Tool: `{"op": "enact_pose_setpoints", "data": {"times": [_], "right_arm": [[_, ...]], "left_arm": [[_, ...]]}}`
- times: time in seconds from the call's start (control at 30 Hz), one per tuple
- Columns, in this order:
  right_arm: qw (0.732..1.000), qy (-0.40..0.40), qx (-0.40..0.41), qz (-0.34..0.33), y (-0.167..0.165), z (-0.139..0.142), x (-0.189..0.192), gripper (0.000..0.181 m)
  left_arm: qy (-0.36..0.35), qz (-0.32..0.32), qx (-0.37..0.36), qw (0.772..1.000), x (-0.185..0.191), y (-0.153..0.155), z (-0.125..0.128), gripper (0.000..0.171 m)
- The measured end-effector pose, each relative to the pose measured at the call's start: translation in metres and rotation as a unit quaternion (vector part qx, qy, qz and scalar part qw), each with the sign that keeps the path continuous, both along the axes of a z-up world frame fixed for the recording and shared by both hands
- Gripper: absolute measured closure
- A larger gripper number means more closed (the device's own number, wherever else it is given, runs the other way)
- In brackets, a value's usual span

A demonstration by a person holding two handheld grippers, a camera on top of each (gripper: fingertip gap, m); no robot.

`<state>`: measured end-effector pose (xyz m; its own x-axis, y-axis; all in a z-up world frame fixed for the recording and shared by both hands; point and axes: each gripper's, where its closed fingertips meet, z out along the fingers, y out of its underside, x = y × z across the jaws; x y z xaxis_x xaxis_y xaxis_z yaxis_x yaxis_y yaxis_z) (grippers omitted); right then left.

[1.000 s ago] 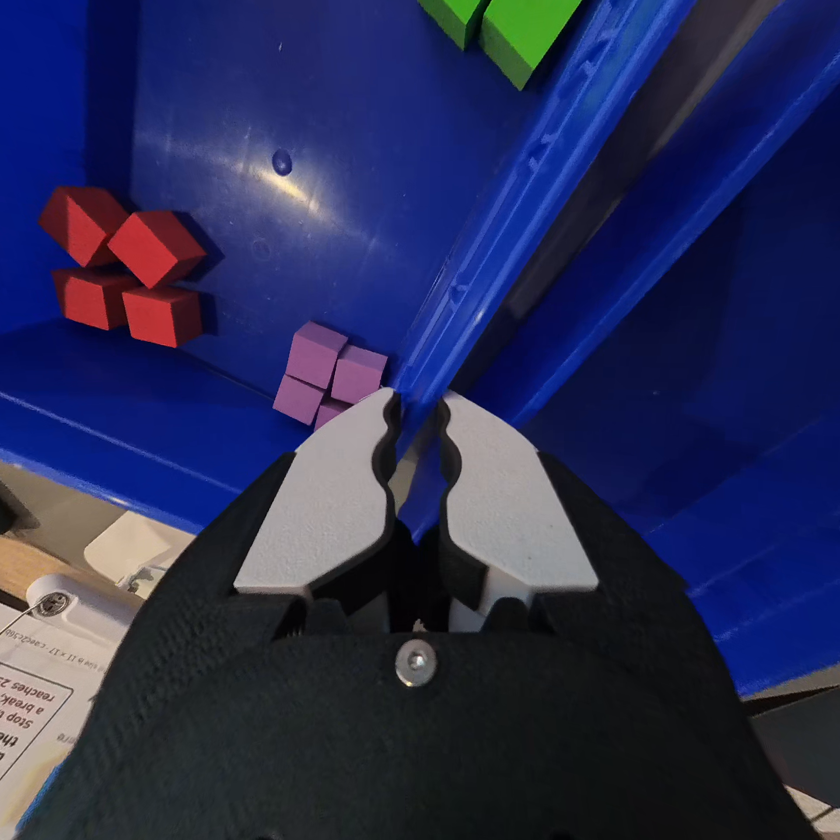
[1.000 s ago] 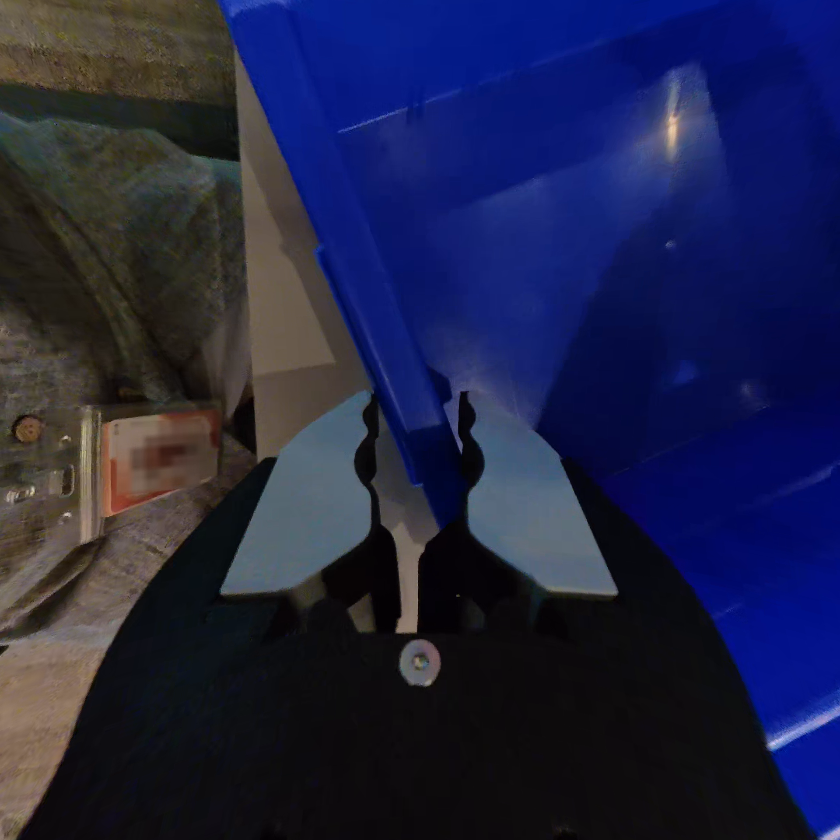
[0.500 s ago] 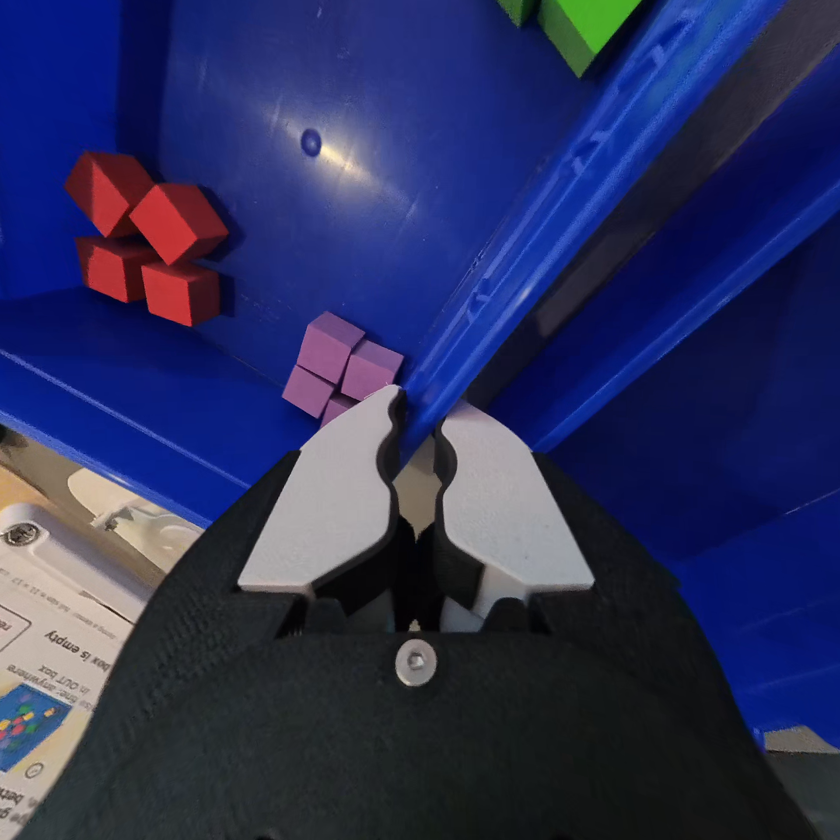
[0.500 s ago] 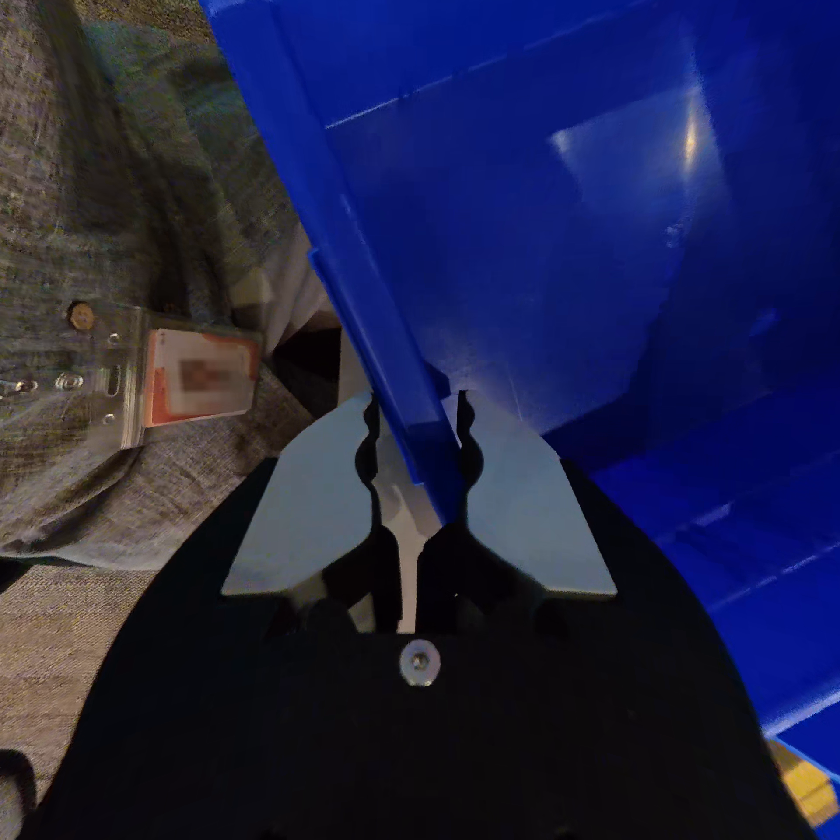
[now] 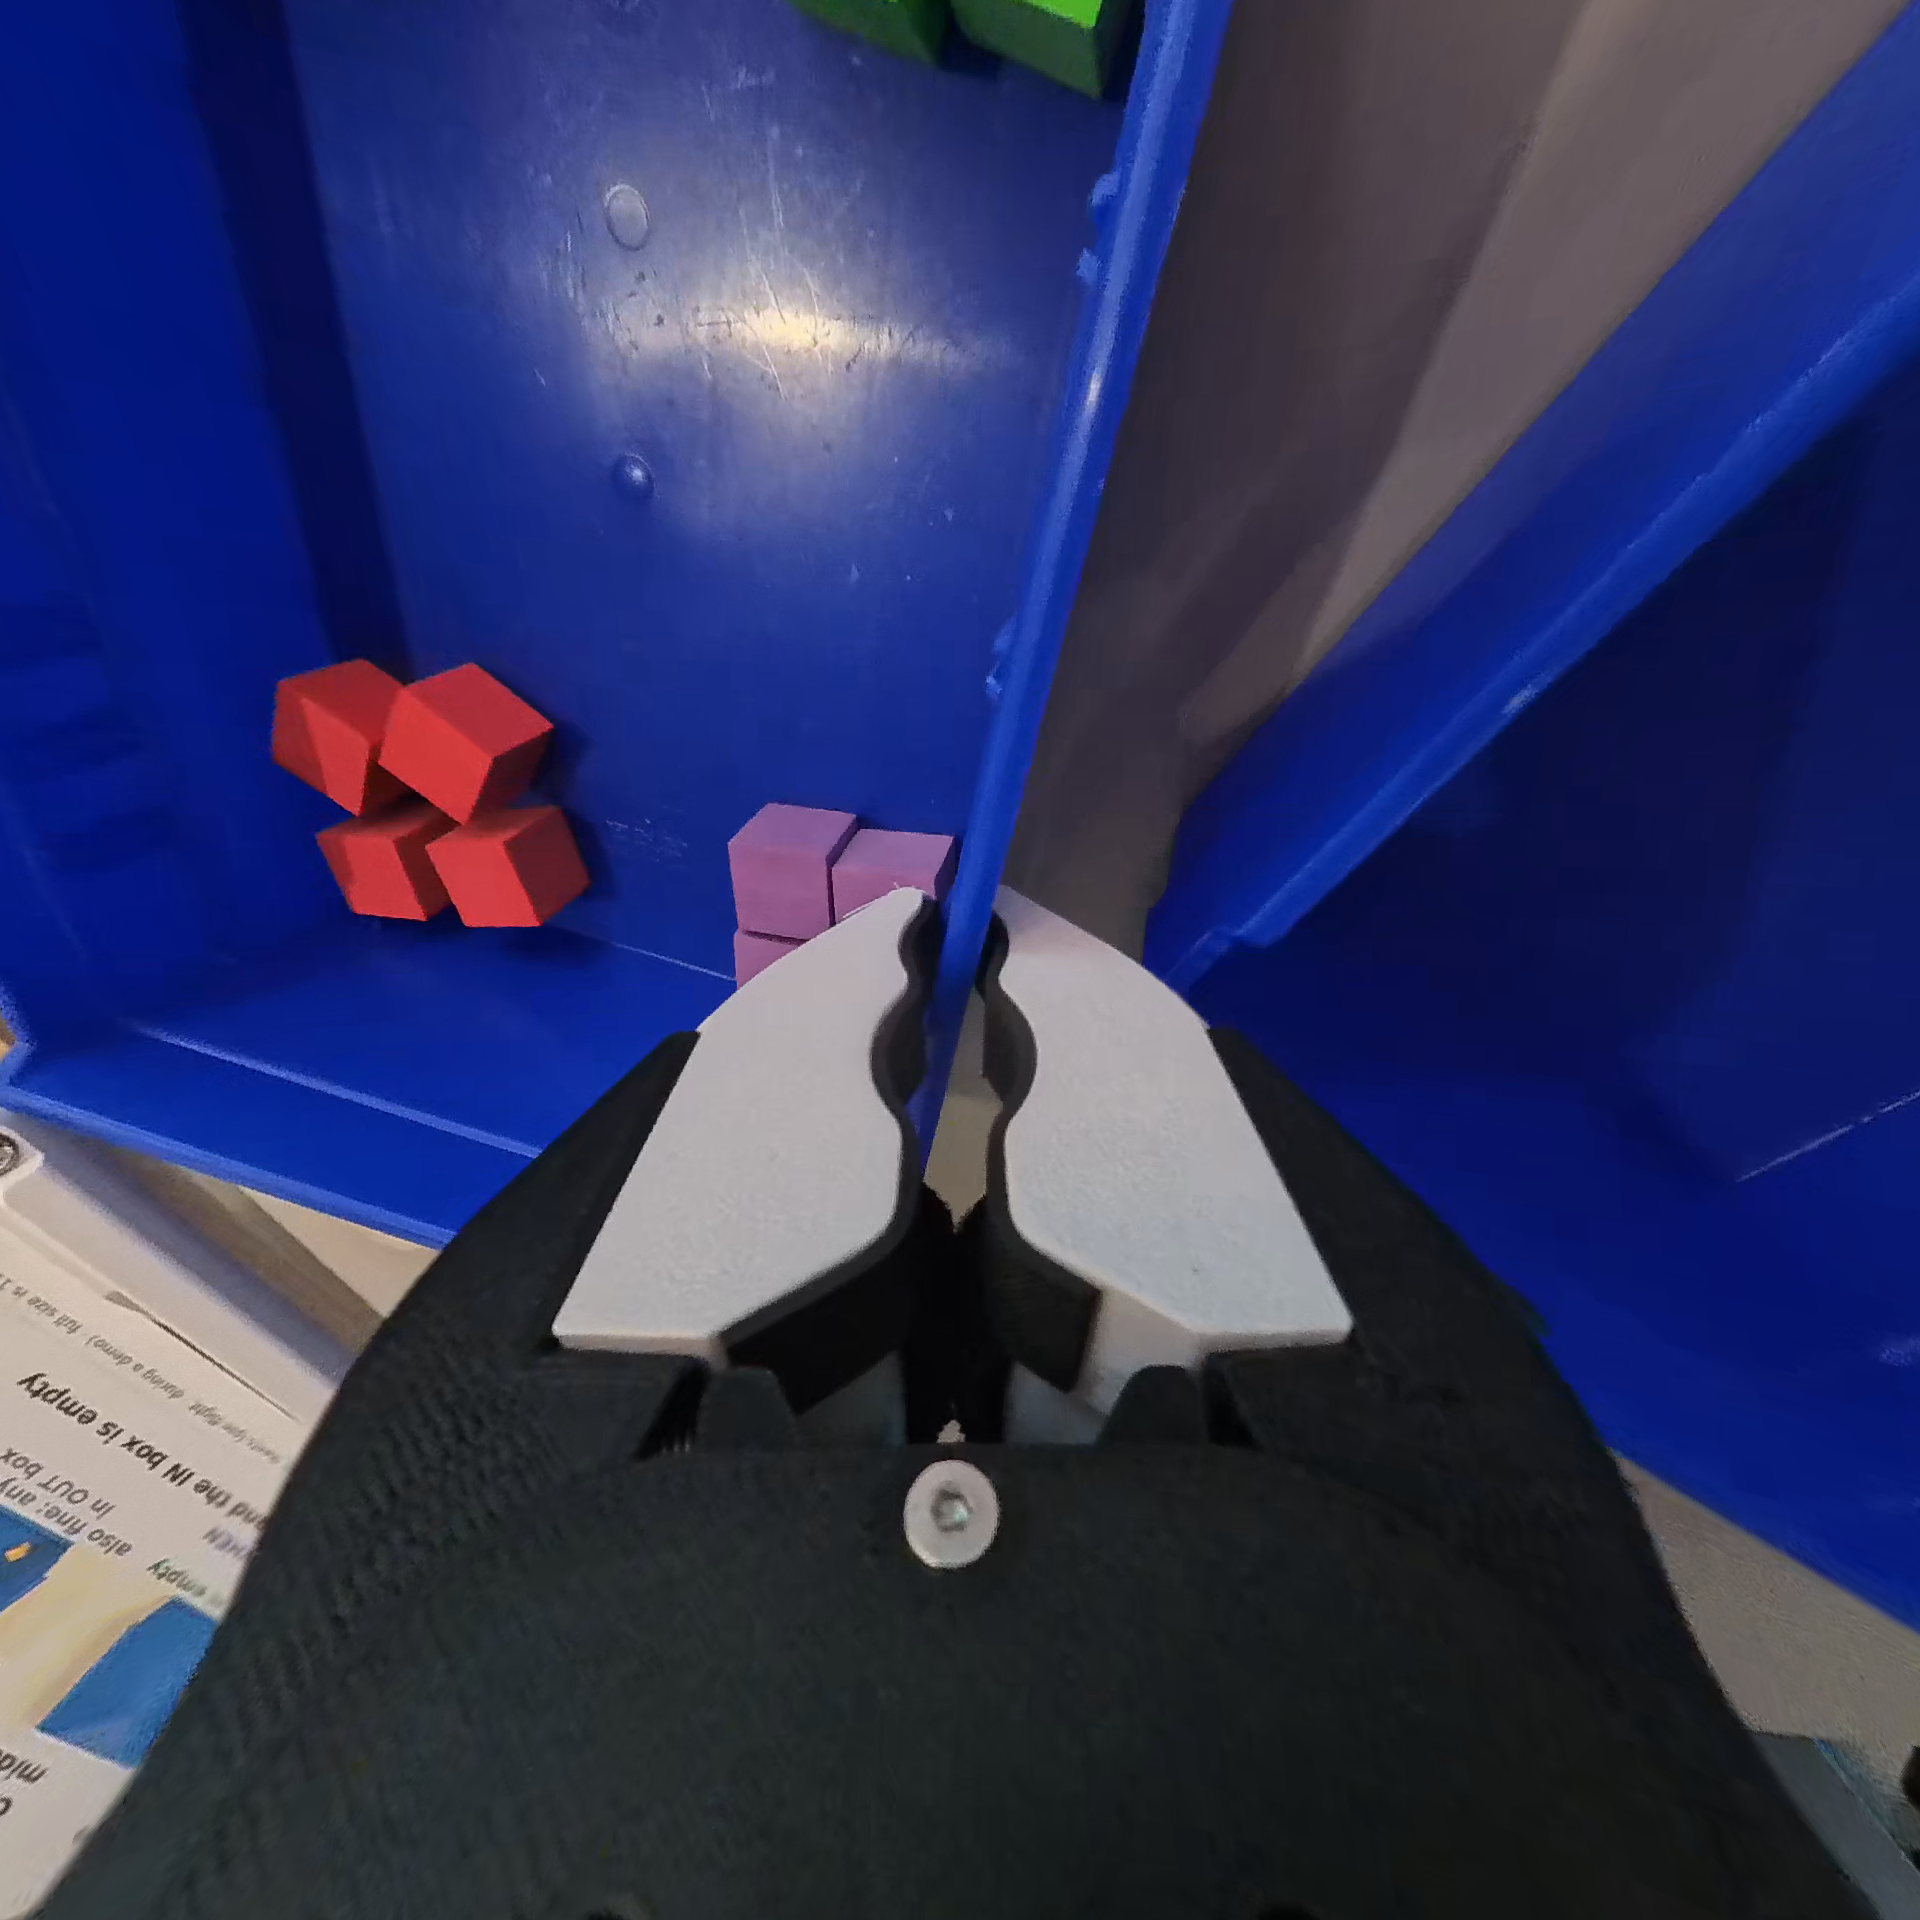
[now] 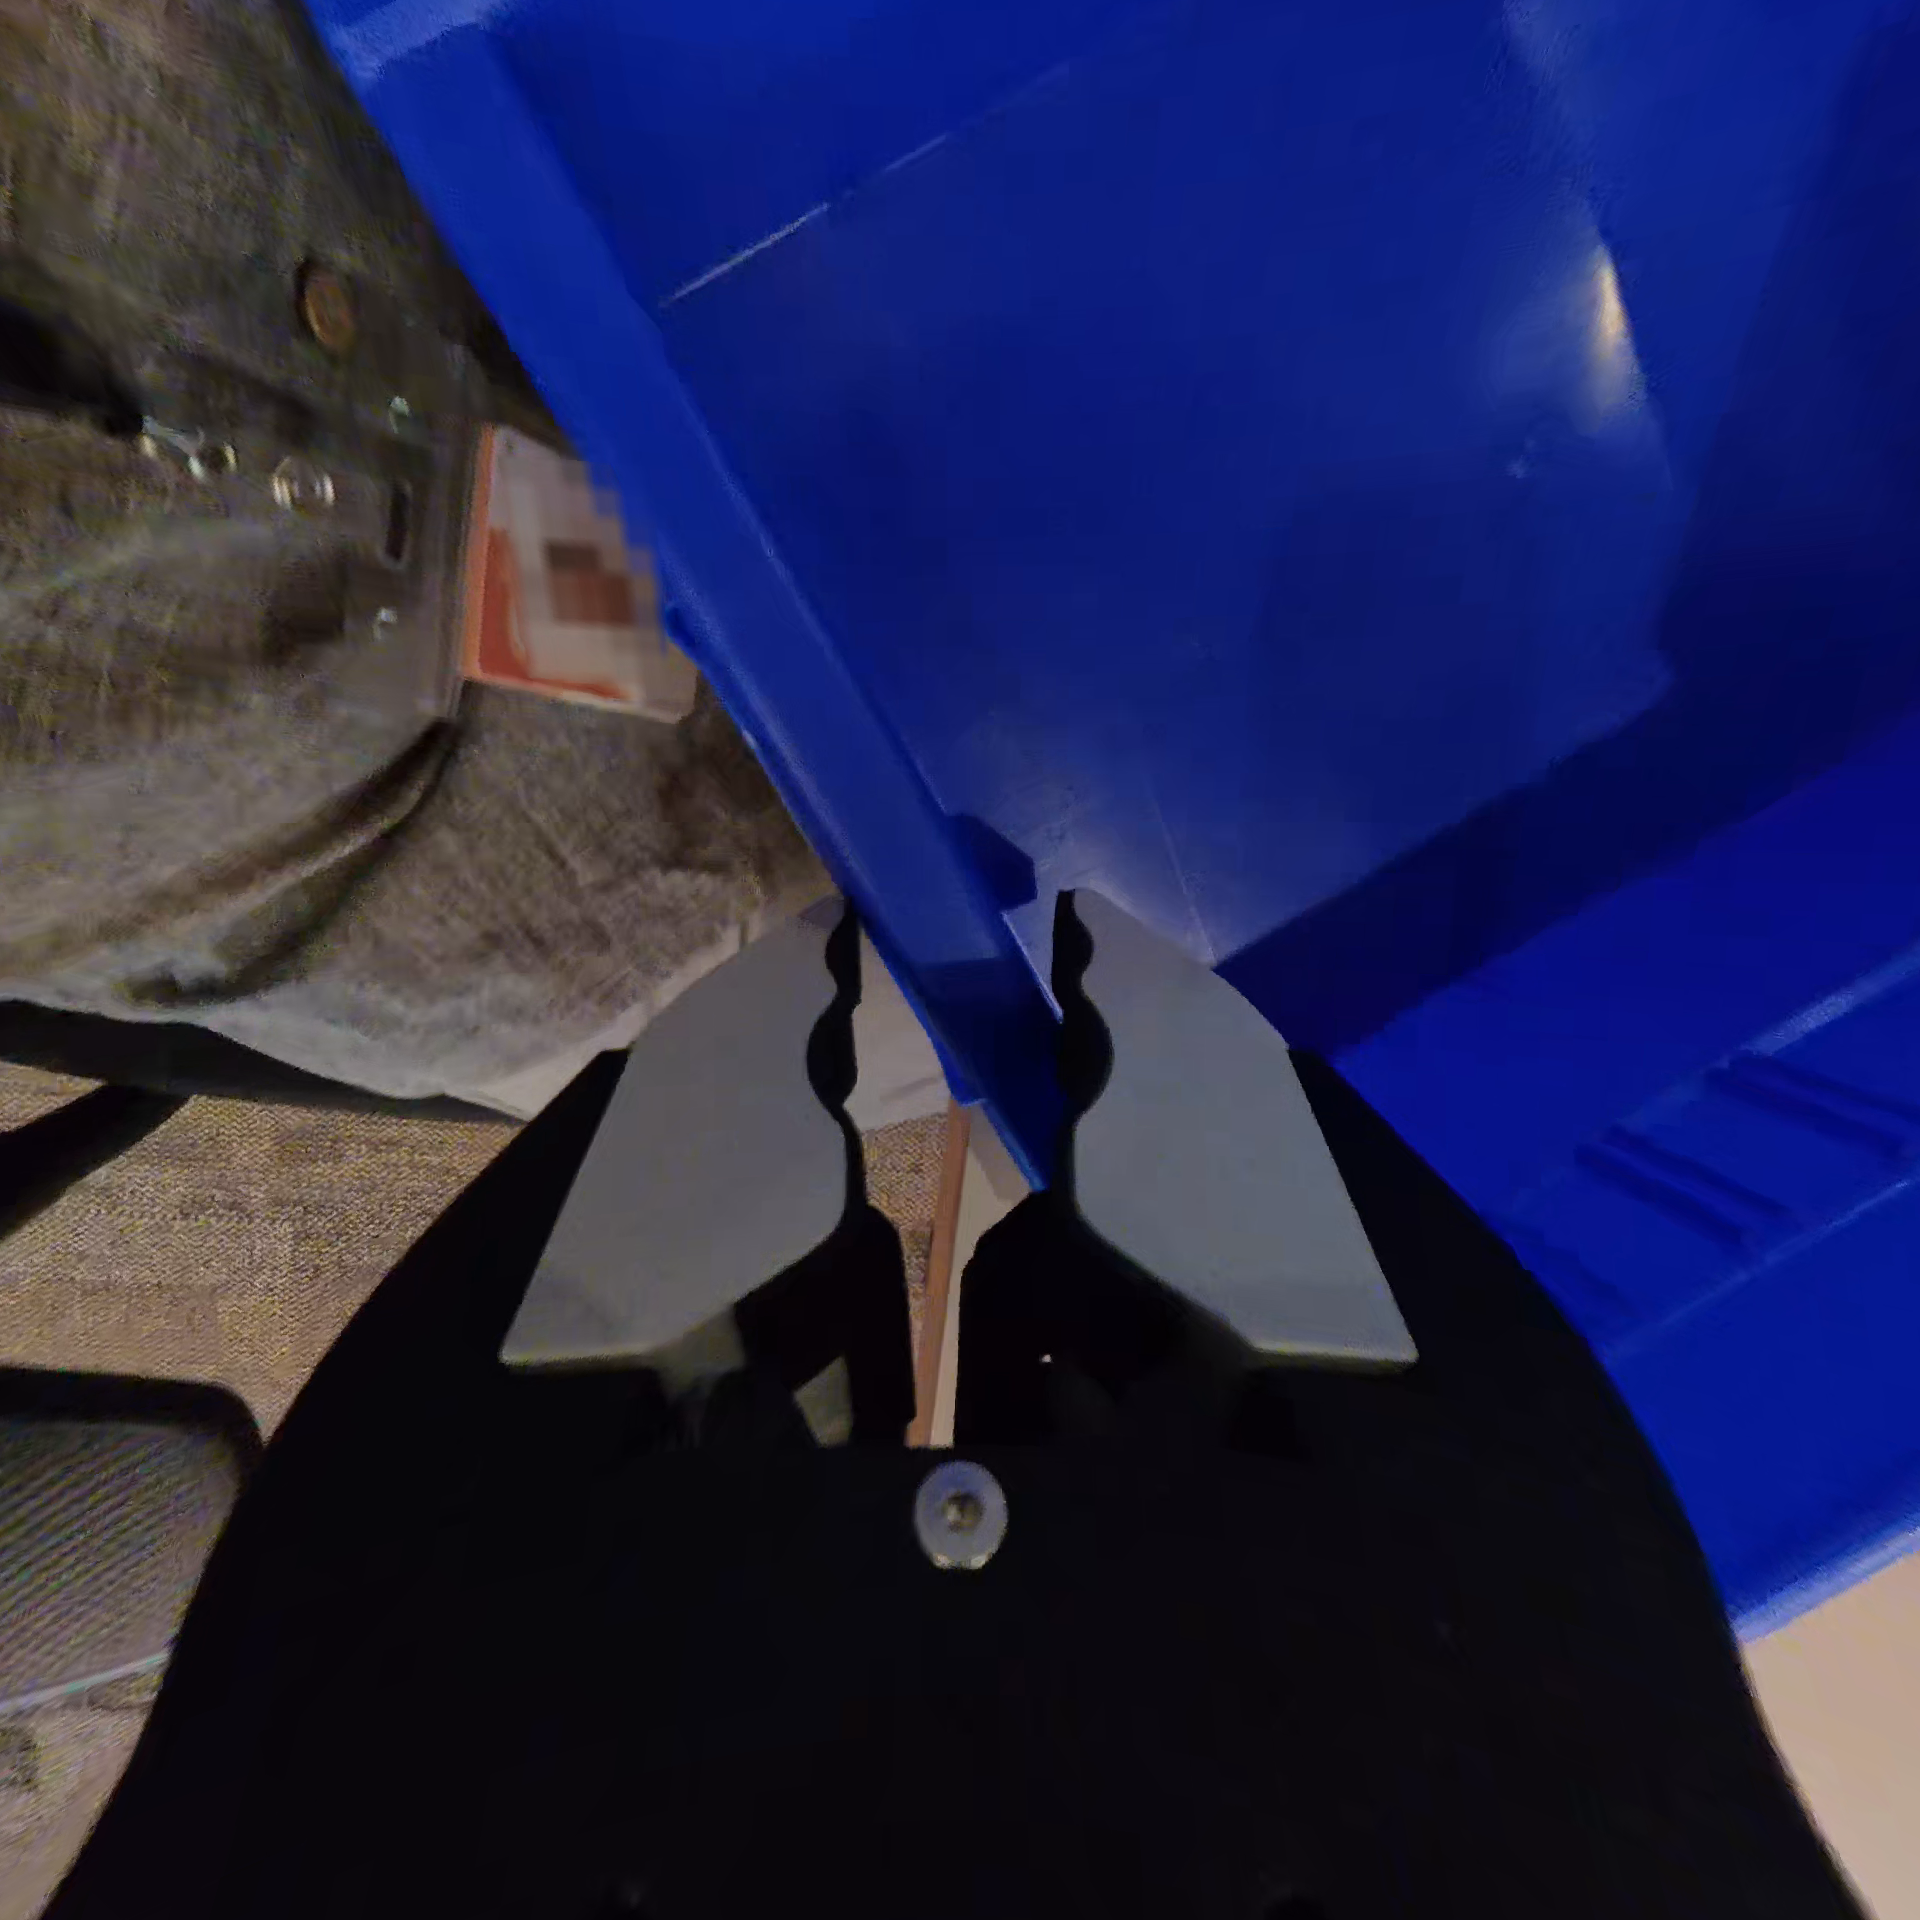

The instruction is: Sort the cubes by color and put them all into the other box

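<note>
My left gripper (image 5: 958, 925) is shut on the thin side wall (image 5: 1081, 499) of a blue plastic box. Inside that box lie a red block piece (image 5: 436, 795), a purple block piece (image 5: 821, 883) right by my left finger, and green blocks (image 5: 997, 36) at the top edge. My right gripper (image 6: 956, 914) is shut on the rim (image 6: 831, 748) of a second blue box (image 6: 1299, 468), whose inside shows nothing in it. That second box also shows at the right of the left wrist view (image 5: 1662, 779).
A printed paper sheet (image 5: 94, 1455) lies on the table at the lower left. A person in grey clothing (image 6: 260, 675) with a badge holder (image 6: 561, 582) stands close behind the right box. Carpet floor (image 6: 208, 1247) and a table edge (image 6: 940, 1278) show below.
Both boxes have turned in the views. In the left view the gripped wall swung from slanted to nearly upright and the gap to the second box widened. The person's badge slid behind the right box.
</note>
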<state>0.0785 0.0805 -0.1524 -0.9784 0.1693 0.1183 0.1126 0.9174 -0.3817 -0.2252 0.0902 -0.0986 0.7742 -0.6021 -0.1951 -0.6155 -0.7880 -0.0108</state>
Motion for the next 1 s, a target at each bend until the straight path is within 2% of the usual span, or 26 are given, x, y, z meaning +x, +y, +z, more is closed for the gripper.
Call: {"op": "enact_pose_setpoints", "data": {"times": [0.33,0.6,1.0], "right_arm": [[1.000,-0.009,0.018,-0.019,0.073,0.000,0.045,0.144],[0.998,-0.020,0.034,-0.046,0.112,-0.001,0.088,0.143],[0.991,-0.022,0.044,-0.121,0.160,0.000,0.137,0.144]], "left_arm": [[0.008,0.058,-0.025,0.998,-0.003,-0.005,-0.002,0.163],[0.010,0.084,-0.021,0.996,-0.003,-0.006,-0.003,0.162],[0.012,0.068,-0.023,0.997,-0.004,-0.008,-0.004,0.162]]}}
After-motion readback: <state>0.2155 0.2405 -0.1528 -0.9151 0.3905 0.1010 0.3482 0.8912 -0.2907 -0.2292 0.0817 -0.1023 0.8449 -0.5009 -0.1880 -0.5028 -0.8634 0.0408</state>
